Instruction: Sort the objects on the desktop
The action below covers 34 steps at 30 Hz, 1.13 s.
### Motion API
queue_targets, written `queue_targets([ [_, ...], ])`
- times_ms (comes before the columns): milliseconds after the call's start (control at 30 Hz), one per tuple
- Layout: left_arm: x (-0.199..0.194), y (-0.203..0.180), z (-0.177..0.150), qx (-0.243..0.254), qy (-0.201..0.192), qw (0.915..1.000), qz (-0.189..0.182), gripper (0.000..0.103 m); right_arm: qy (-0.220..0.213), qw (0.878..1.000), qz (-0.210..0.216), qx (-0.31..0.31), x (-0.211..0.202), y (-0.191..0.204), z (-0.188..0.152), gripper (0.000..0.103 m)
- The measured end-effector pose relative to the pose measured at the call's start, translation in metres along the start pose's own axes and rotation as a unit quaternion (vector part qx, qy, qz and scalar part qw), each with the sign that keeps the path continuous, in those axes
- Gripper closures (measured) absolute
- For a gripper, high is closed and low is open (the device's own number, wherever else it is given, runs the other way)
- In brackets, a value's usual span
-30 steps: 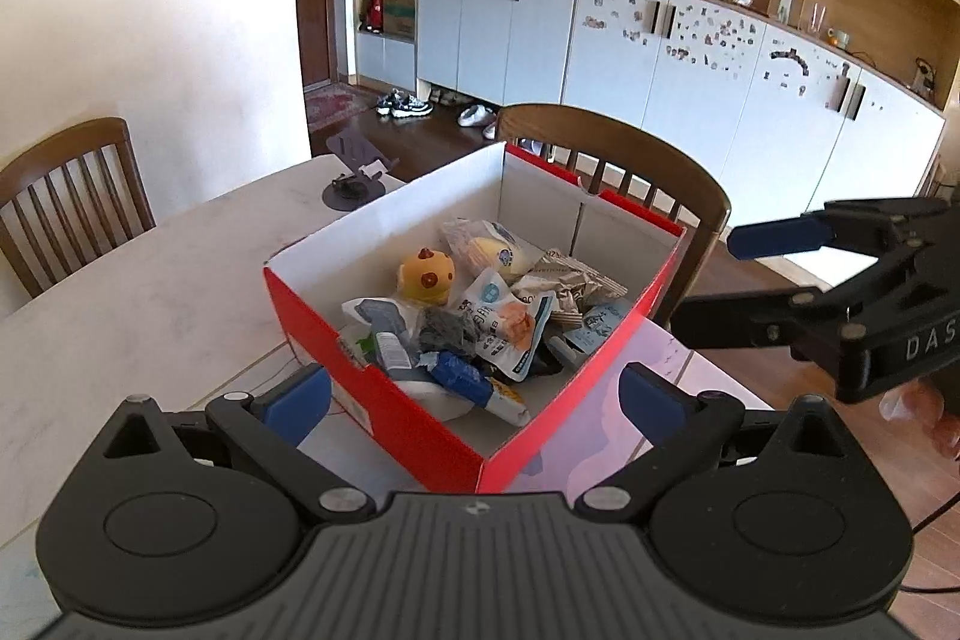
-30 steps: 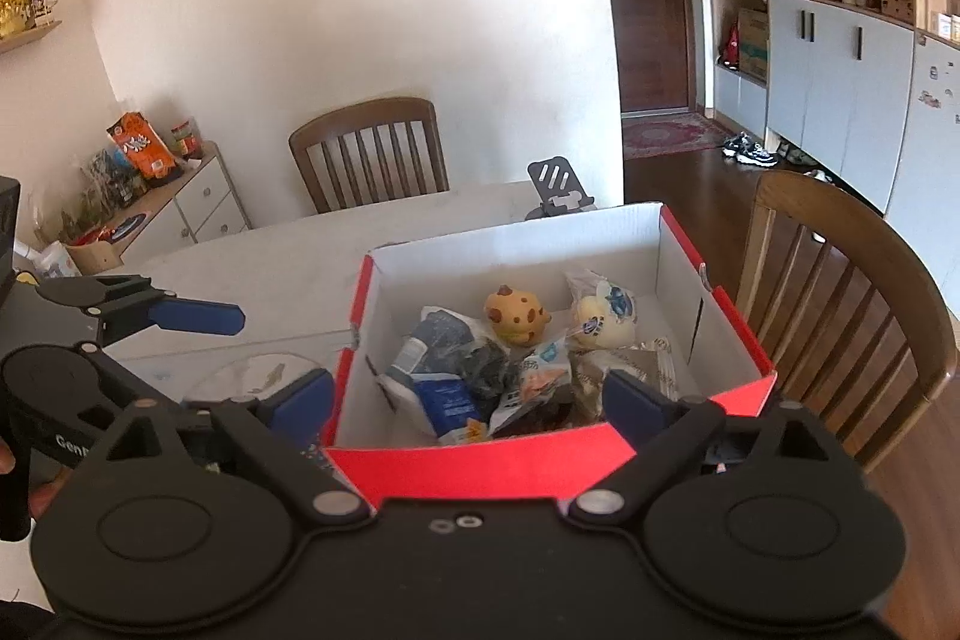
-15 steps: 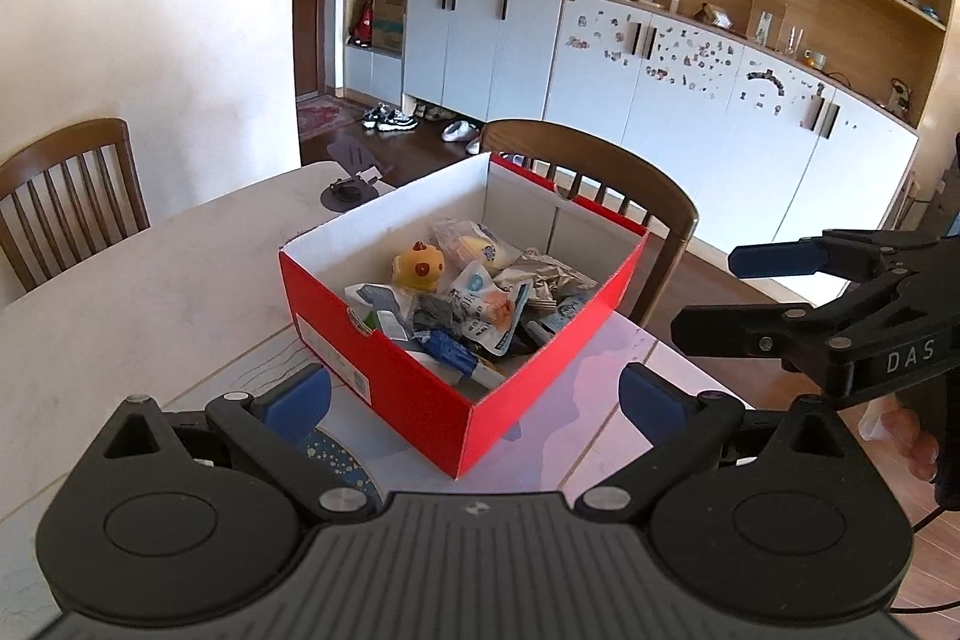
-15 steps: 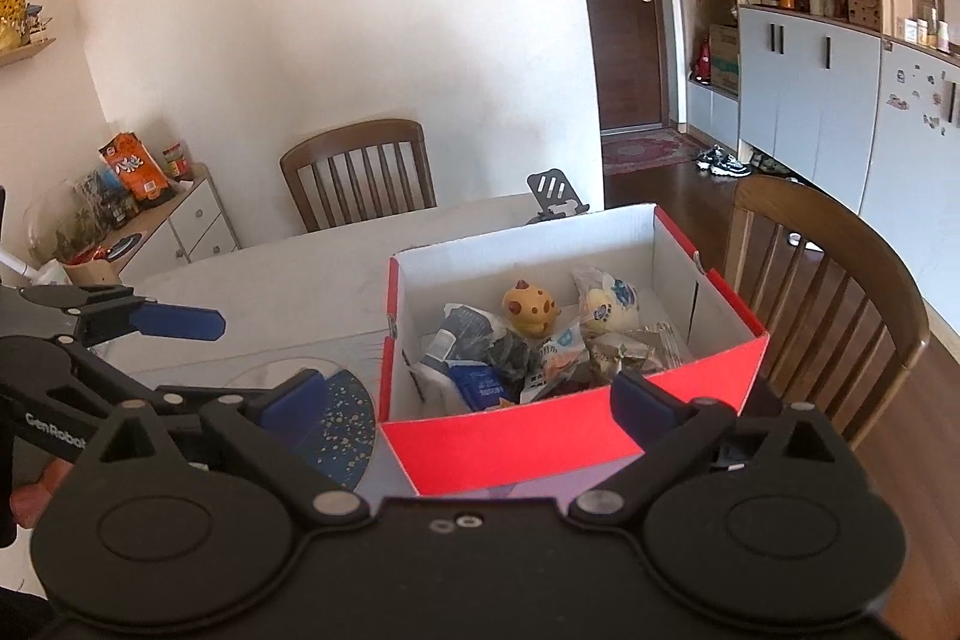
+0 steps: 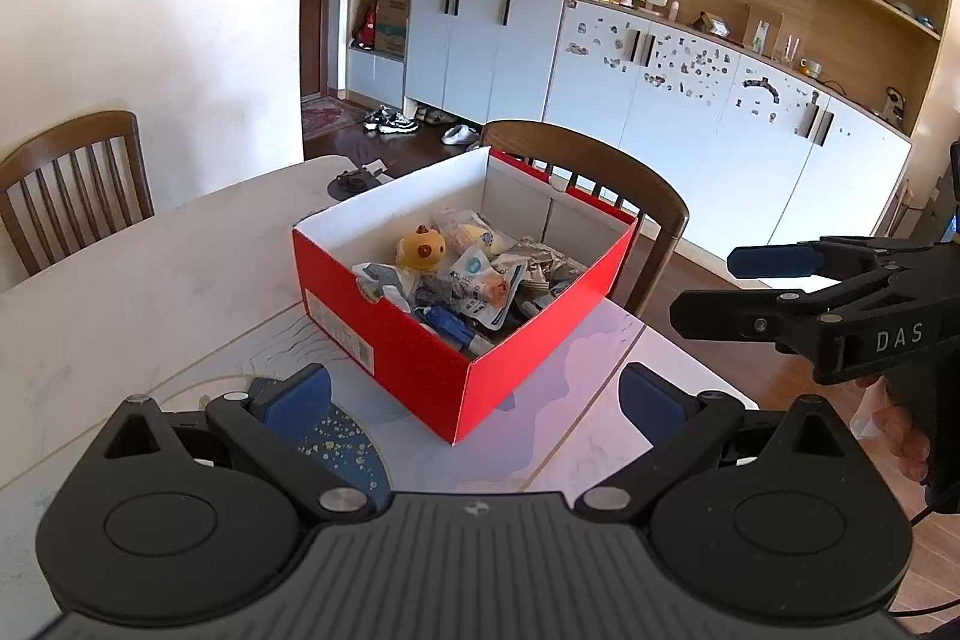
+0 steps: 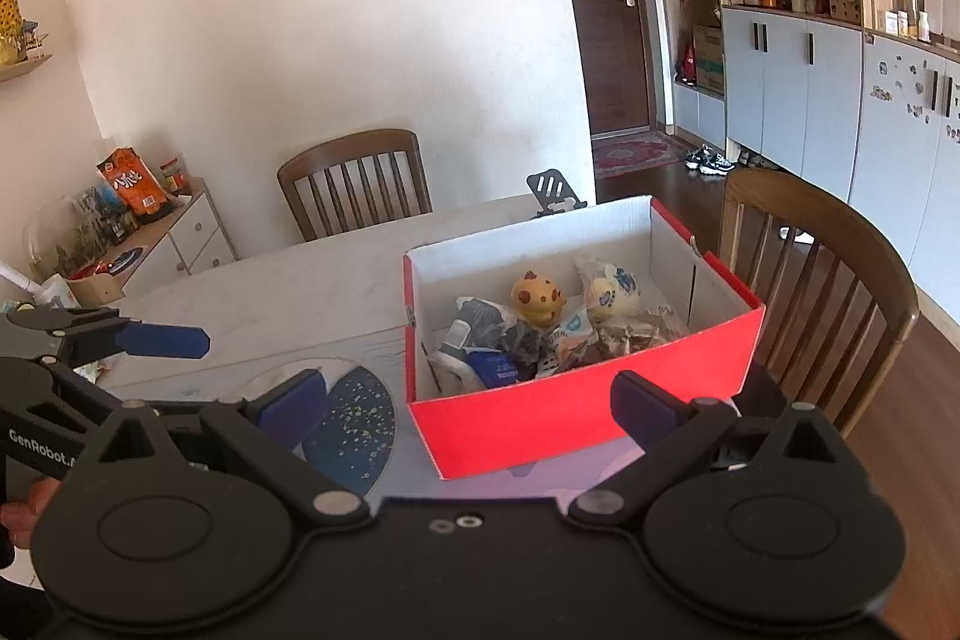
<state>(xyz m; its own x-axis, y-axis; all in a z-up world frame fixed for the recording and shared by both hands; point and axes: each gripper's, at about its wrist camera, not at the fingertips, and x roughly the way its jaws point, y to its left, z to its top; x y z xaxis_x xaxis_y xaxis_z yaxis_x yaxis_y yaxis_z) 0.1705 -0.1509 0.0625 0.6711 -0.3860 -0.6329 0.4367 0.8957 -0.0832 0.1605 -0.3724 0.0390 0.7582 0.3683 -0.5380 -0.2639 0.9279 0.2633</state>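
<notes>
As both cameras now sit farther back from it than a second ago, we see the whole red cardboard box with white inner walls point(image 5: 462, 322) standing on the pale marble-patterned table point(image 5: 150, 292), where before it filled most of each view. Both tools have pulled away from the box, and more of the table in front of it shows, including a dark blue speckled round mat point(image 6: 354, 418) just beside the box's near left corner.

Inside the box lies a loose heap of small things: a yellow soft toy with brown spots point(image 5: 422, 250) toward the far side, a pale round packet with a blue label point(image 6: 612, 289) next to it, crinkled silvery wrappers point(image 5: 543, 265) toward the right wall, and a blue tube-shaped item point(image 5: 447, 328) near the front wall. Nothing lies on the table outside the box that we can make out, apart from a dark phone stand point(image 6: 555, 193) beyond the box's far edge.

Our left tool point(image 5: 474, 397) hangs short of the box's near corner, its blue-padded fingers spread wide and holding nothing. Our right tool point(image 6: 471, 400) is likewise spread wide and bare, facing the box's red front wall. Each tool also appears side-on at the edge of the other's view, clear of the box.

We judge that the retreat with nothing in either tool marks a pause between steps: either the things are all gathered in the box, or we are lining up for a fresh reach into it.
</notes>
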Motion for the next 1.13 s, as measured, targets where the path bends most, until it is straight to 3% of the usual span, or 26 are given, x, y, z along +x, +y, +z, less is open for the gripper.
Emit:
queue_targets([
  [700, 0.002, 0.021, -0.014, -0.026, 0.020, 0.9990, 0.030, 0.000, 0.030, 0.999, -0.012, -0.001, 0.010, 0.012, -0.015, 0.002],
  [1133, 0.003, 0.031, -0.018, -0.038, 0.021, 0.9987, 0.026, 0.000, 0.043, 0.999, -0.016, 0.002, 0.018, 0.017, -0.014, 0.002],
])
